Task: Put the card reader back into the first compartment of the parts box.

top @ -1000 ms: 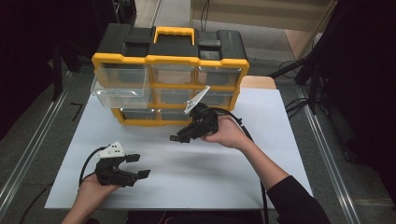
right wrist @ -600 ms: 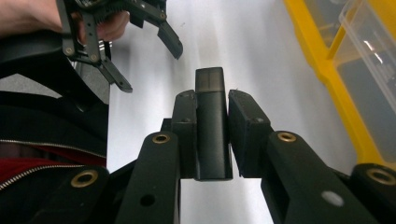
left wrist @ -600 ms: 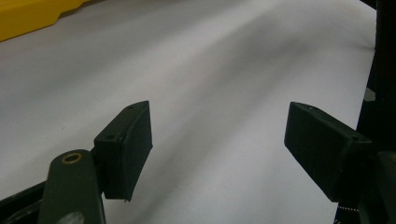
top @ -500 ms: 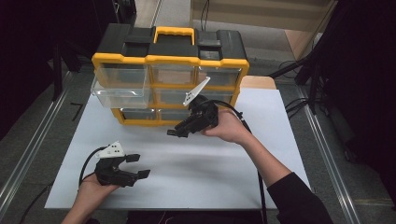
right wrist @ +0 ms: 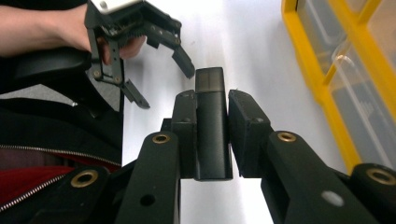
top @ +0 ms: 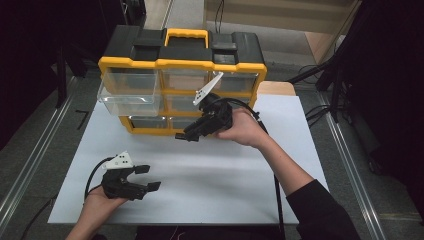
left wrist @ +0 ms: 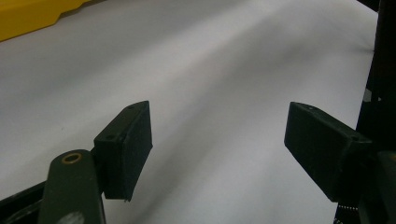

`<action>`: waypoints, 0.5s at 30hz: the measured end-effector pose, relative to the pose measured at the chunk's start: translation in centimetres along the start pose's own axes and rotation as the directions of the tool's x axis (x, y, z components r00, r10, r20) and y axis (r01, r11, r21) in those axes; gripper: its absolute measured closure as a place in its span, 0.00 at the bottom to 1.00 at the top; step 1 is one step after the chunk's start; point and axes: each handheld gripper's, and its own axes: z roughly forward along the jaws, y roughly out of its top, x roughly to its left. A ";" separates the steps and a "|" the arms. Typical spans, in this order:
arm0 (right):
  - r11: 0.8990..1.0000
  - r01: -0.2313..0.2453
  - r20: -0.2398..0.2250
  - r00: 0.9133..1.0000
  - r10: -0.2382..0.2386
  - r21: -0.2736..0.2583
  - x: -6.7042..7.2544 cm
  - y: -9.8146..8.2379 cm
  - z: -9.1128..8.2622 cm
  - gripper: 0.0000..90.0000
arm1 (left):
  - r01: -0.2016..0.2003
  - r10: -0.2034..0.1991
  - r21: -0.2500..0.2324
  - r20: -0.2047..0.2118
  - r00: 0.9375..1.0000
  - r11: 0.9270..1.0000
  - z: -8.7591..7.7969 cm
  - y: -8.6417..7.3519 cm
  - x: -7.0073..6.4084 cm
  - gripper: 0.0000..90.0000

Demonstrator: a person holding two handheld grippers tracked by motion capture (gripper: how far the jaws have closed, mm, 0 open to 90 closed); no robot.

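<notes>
High view: the right gripper hangs before the yellow-framed plastic drawer cabinet, beside its pulled-out clear drawer. Left gripper view: the left gripper gapes empty over the white counter. Right gripper view: jaws clamp a small black rectangular block; best kept level and squarely over the drawer before release.

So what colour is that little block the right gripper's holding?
Black, the small block; clearest in the right gripper view.

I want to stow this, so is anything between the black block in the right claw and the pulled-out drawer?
Nothing visible. The right claw holds the black block in front of the organizer; the open drawer juts out at its left, with only bare white tabletop between.
</notes>
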 end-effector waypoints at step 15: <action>1.000 0.022 0.023 1.000 -0.022 -0.002 1.0 3.0 -2.6 0.79 | 0.002 -0.002 -0.003 0.003 1.000 1.000 0.0 0.0 0.0 0.27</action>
